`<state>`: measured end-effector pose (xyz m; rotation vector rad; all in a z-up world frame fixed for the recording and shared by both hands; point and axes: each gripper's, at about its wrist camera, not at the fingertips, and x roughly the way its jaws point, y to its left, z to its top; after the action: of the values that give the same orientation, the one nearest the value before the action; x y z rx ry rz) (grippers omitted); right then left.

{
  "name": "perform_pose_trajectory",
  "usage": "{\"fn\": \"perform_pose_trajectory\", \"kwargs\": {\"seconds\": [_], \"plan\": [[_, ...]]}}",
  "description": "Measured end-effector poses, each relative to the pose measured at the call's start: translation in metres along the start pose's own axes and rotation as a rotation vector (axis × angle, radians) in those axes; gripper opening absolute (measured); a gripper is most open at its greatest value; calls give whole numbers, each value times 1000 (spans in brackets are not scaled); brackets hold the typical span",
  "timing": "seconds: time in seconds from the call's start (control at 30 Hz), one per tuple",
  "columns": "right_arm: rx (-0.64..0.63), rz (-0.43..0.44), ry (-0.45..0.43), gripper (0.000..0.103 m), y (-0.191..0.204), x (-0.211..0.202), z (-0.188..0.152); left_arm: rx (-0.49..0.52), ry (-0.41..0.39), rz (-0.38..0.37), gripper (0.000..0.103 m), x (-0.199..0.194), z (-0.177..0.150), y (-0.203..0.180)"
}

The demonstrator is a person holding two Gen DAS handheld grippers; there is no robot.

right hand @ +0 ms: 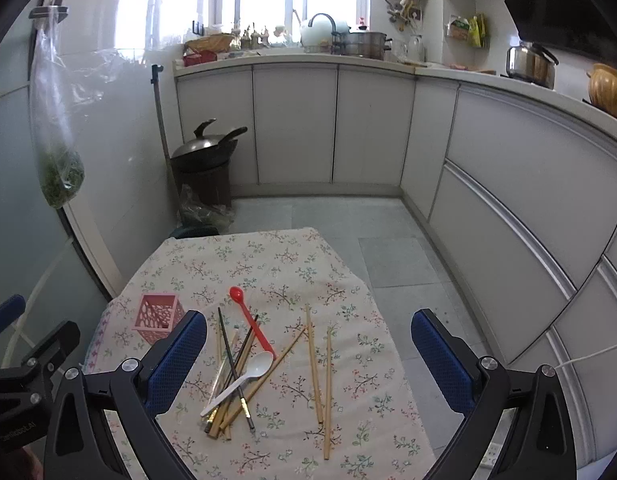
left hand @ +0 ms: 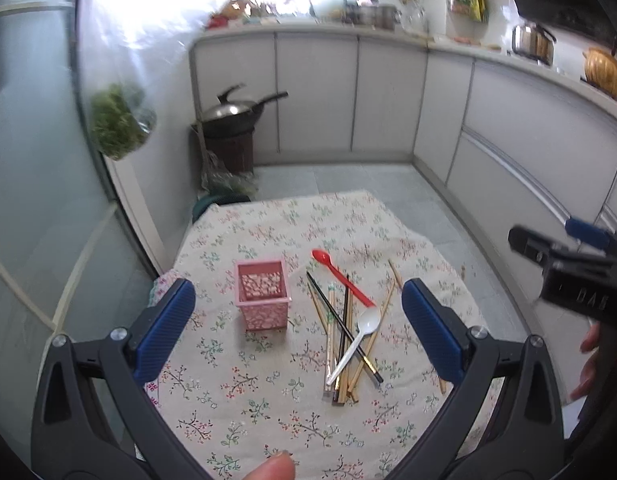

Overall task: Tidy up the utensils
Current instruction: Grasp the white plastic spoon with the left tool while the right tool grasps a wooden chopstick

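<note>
Left claw (left hand: 298, 320) gaped wide, nothing in it, hovering above the near half of the cloth-covered counter (left hand: 236, 400). Pink holder (left hand: 262, 294) stood upright toward the counter's left edge — perforated walls, open top, looked empty. Light plastic, probably tips if nudged, so best approached from above or steadied.

Centre of the counter: the pile. Red spoon (left hand: 340, 278) lay with its bowl toward the far edge, handle running back into the heap. White spoon (left hand: 354, 344) lay on top, crossing dark chopsticks (left hand: 342, 326) and a bundle of bamboo chopsticks (left hand: 348, 360). All light, stiff, thin — smooth round sticks likely to roll or slip between the pads, so grip mid-shaft, across the length. White spoon looked like the easiest first pick: uppermost, its handle clear at the near end.

Toward the right edge, two loose bamboo sticks (right hand: 320, 376) lay apart from the pile, roughly parallel — a clean grab.

Right claw (right hand: 308, 356) also spread fully, empty, held over the pile.
</note>
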<state>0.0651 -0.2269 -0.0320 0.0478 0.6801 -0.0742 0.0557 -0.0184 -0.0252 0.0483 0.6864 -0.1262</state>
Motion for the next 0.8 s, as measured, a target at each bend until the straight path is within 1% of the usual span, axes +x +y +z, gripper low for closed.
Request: {"fn": "perform_pose_trajectory", "kwargs": {"seconds": [0.13, 0.2, 0.27, 0.33, 0.37, 0.43, 0.47, 0.53, 0.57, 0.63, 0.7, 0.8], "plan": [[-2, -32, 78, 103, -11, 28, 8, 77, 115, -53, 102, 31, 3, -16], [15, -31, 123, 103, -19, 44, 6, 98, 186, -91, 102, 49, 4, -25], [46, -4, 149, 103, -30, 59, 0, 117, 252, -135, 99, 67, 3, -36], [77, 21, 182, 103, -41, 75, -10, 154, 311, -151, 93, 88, 0, -49], [86, 25, 215, 103, -46, 85, -15, 170, 335, -156, 91, 96, -1, -54], [102, 46, 273, 103, -54, 101, -21, 194, 392, -168, 84, 118, -7, -65], [112, 49, 299, 103, -59, 111, -25, 199, 421, -180, 82, 130, -10, -69], [121, 33, 344, 103, -65, 125, -30, 196, 455, -207, 75, 149, -17, -76], [129, 30, 360, 103, -69, 132, -32, 197, 469, -212, 74, 160, -21, -79], [144, 30, 394, 103, -75, 146, -38, 225, 517, -210, 67, 183, -30, -88], [160, 29, 433, 102, -81, 159, -45, 252, 566, -214, 64, 207, -38, -96], [164, 19, 462, 102, -88, 172, -52, 273, 611, -194, 64, 236, -46, -102]]}}
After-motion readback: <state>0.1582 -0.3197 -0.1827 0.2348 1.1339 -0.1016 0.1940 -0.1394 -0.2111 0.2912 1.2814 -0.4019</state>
